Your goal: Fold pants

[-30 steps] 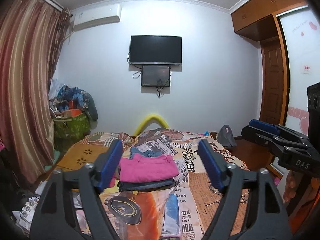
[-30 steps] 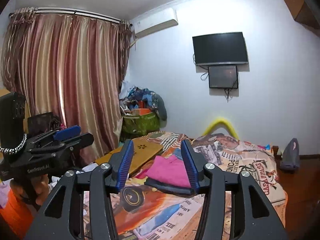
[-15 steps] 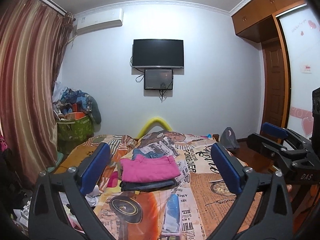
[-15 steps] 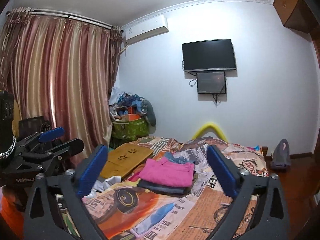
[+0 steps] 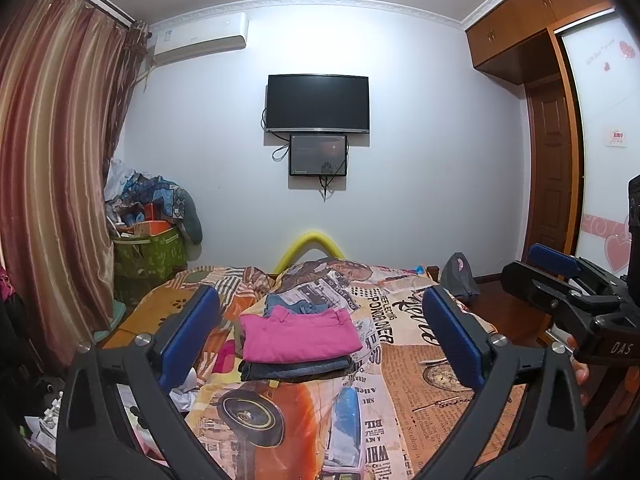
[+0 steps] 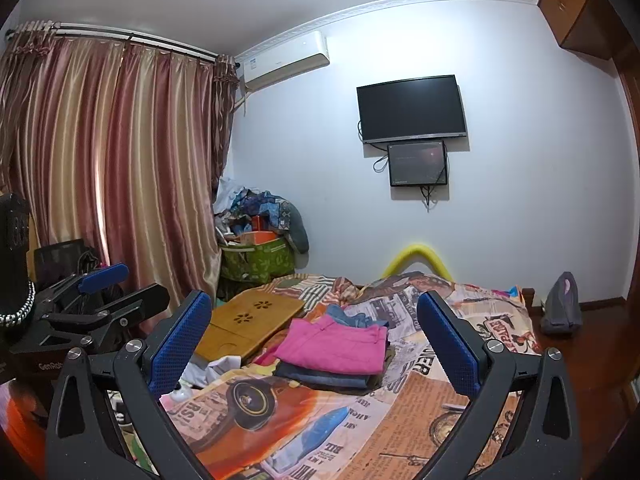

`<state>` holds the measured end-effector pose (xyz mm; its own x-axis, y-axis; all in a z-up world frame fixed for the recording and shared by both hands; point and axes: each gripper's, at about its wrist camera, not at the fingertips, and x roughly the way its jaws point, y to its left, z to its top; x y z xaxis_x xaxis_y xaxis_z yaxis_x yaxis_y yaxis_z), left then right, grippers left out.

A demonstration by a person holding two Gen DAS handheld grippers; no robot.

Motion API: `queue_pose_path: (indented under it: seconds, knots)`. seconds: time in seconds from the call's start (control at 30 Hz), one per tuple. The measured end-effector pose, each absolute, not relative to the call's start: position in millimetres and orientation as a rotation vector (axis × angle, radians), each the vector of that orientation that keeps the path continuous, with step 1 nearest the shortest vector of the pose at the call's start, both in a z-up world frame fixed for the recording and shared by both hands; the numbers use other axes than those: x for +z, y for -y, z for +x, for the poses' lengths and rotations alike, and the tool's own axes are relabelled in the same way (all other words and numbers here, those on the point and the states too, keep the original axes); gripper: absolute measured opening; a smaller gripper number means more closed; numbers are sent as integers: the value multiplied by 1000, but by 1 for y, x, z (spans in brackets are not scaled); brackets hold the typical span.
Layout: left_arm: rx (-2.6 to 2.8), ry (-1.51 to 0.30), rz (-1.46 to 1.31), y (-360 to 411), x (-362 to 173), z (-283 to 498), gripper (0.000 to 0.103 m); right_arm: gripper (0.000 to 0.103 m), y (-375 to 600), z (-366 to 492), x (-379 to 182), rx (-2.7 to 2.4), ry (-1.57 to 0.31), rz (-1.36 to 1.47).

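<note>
Folded pink pants [image 5: 298,334] lie on top of a small stack with dark folded jeans [image 5: 294,368] beneath, in the middle of the bed. The stack also shows in the right wrist view [image 6: 334,344]. Blue denim [image 5: 298,304] lies just behind it. My left gripper [image 5: 320,336] is open and empty, held back from the stack above the bed's near part. My right gripper [image 6: 316,340] is open and empty, also back from the stack. Each gripper shows at the side of the other's view: the right one [image 5: 560,280], the left one [image 6: 104,292].
The bed has a printed newspaper-and-car cover [image 5: 400,380]. A wooden lap tray [image 6: 248,324] lies at its left. A green basket piled with clothes [image 5: 148,248] stands by the curtain [image 5: 52,184]. A grey iron [image 6: 560,312] sits at the right. A TV [image 5: 318,102] hangs on the far wall.
Both grippers have opened wider and drawn back a little from the stack. The folded pants have not moved.
</note>
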<state>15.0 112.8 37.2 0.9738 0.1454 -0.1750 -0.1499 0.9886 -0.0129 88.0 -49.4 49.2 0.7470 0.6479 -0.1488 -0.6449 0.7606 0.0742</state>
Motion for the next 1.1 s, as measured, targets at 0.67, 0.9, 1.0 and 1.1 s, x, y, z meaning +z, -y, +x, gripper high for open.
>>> queue_pose_path:
  seconds: [0.67, 0.9, 1.0, 1.1]
  knots:
    - [134, -191, -41, -115, 35, 18, 103, 102, 50, 86, 53, 699, -182, 25]
    - [126, -193, -37, -114, 35, 18, 103, 102, 51, 86, 53, 696, -183, 27]
    - [118, -196, -35, -113, 34, 19, 103, 102, 54, 88, 52, 693, -187, 31]
    - [111, -198, -34, -113, 34, 19, 103, 102, 55, 88, 52, 691, -187, 36]
